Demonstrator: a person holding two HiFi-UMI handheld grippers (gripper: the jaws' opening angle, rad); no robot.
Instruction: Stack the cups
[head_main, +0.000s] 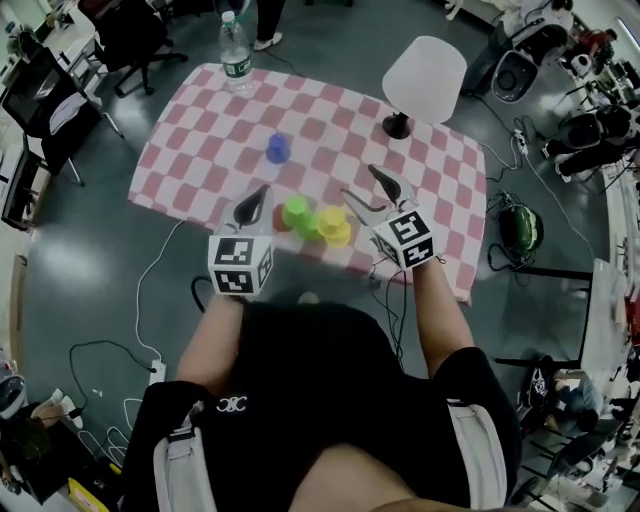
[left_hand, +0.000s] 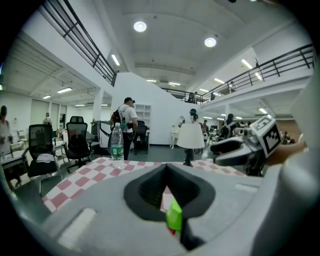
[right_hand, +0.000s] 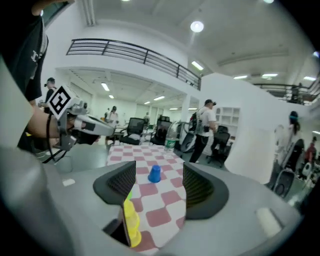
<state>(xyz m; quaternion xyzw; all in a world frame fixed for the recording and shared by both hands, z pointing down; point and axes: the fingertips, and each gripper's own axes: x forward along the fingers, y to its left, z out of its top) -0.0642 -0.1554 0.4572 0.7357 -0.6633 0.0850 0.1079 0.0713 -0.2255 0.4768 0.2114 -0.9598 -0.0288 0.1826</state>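
**Right gripper** (head_main: 362, 185): The jaws are standing wide apart and are gripping nothing. In the right gripper view only the checked tablecloth (head_main: 200, 130) is showing between the pads. The yellow cups (head_main: 336, 226) are sitting just below and to the left of this gripper's left jaw, clear of the pad. The blue cup (head_main: 278, 148) is standing alone on the cloth well ahead of the jaws, in line with the gap between them, mouth down.

**Left gripper** (head_main: 258, 196): The jaws are drawn together to a narrow point, with only a sliver of cloth showing between the pads. They are holding nothing. The green cup (head_main: 296, 212) is lying just beside the tip on its right, below the jaws. A red cup (head_main: 281, 220) is showing partly from under the green one; how the two are seated cannot be told.

**Between the grippers:** The green cup and the yellow cups are lying close together near the table's front edge.

**Beyond the grippers:** A water bottle (head_main: 233, 50) is standing far ahead of the left gripper. A white-shaded lamp (head_main: 423, 75) is standing ahead of the right gripper.
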